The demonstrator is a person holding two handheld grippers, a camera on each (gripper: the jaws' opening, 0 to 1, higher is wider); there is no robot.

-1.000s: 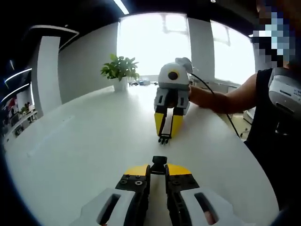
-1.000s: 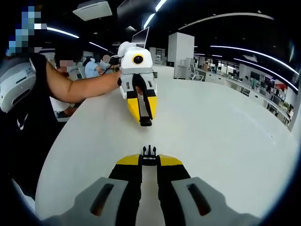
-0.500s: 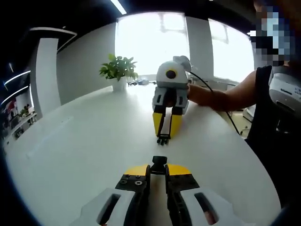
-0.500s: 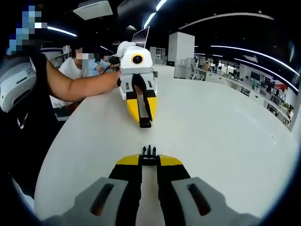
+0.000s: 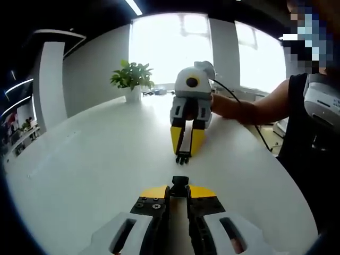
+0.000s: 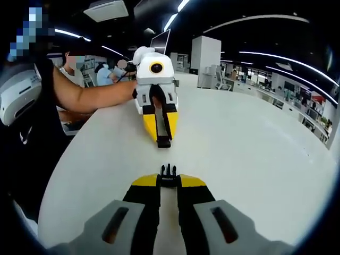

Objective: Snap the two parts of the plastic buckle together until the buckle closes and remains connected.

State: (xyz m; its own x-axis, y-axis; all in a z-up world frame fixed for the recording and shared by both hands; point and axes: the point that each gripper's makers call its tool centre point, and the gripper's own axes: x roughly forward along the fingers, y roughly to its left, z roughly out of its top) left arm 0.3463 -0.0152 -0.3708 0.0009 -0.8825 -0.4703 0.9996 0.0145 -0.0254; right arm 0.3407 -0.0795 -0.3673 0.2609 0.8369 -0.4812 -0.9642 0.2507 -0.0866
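Note:
In the left gripper view my left gripper (image 5: 178, 190) is shut on the black socket half of the buckle (image 5: 180, 183), which sticks out past its yellow tips. Facing it above the white table (image 5: 95, 159) is my right gripper (image 5: 183, 150), shut on the black pronged half (image 5: 183, 158), prongs pointing at the socket. A short gap separates the two halves. The right gripper view shows the same from the other side: my right gripper (image 6: 168, 181) holds the pronged half (image 6: 168, 172), and the left gripper (image 6: 163, 136) holds the socket half (image 6: 163, 142) opposite.
A potted plant (image 5: 133, 79) stands at the table's far edge by bright windows. A person's arm (image 5: 249, 110) and a black cable (image 5: 255, 133) reach in from the right. The table's rim (image 5: 276, 170) curves close on the right. Seated people (image 6: 106, 71) are in the background.
The two grippers have drawn slightly closer, so the gap between the buckle halves is a little narrower. Both stay shut on their halves.

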